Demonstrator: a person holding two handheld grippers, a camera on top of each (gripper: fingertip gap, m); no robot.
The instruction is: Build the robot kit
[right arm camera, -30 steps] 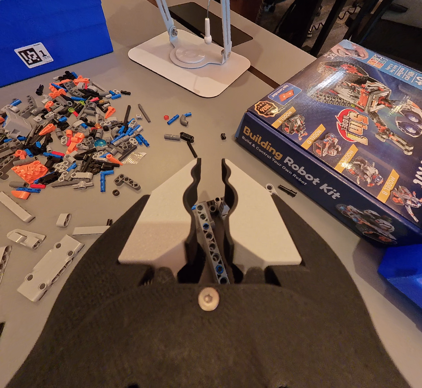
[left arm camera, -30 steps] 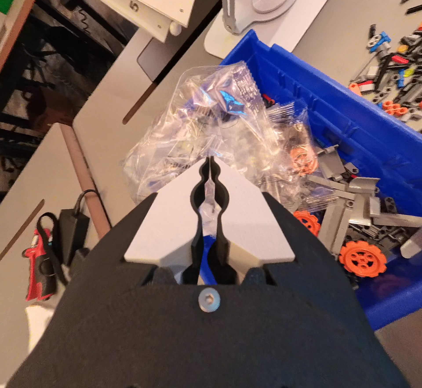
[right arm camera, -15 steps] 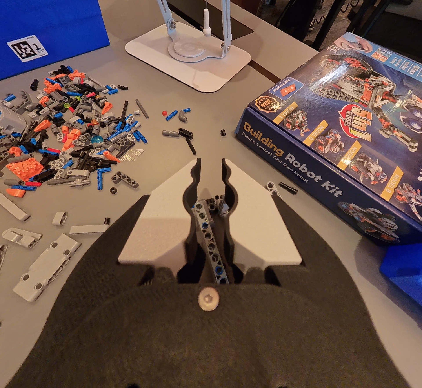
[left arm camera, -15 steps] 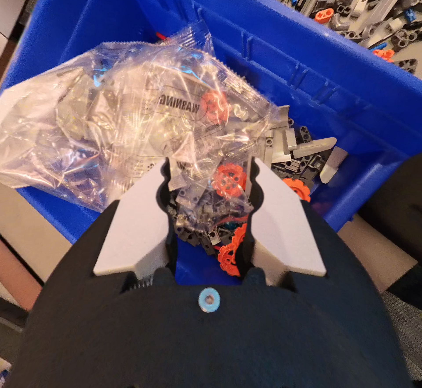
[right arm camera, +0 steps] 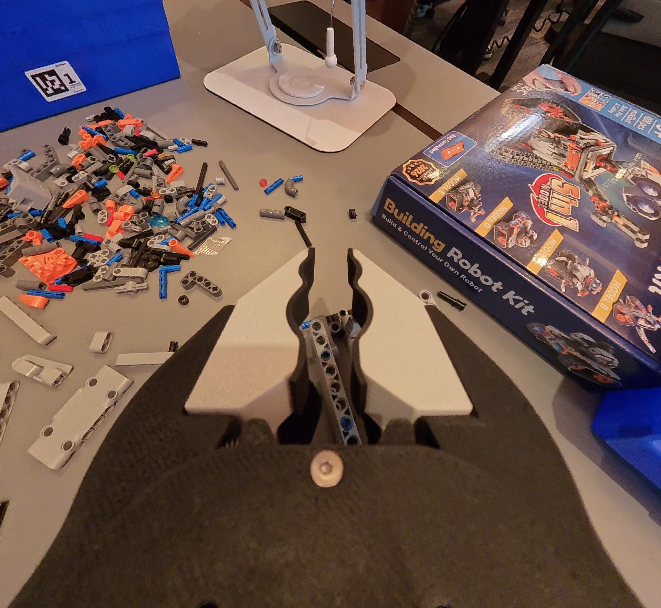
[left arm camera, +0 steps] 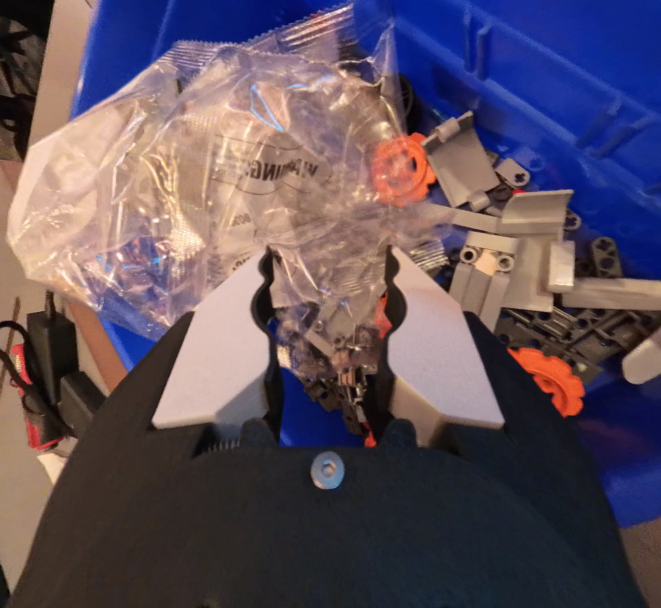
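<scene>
Over the blue bin (left arm camera: 536,54) my left hand-held gripper (left arm camera: 329,254) hangs spread around the clear parts bag (left arm camera: 179,179), so I should close low on gathered film, while my right hand-held gripper (right arm camera: 331,251), jaws parted, straddles a grey holed beam (right arm camera: 331,376) above the table (right arm camera: 322,168).

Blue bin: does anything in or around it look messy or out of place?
Yes. A crumpled clear plastic bag bulges over the blue bin rim, and small building pieces lie scattered loose on the grey table beside it.
</scene>
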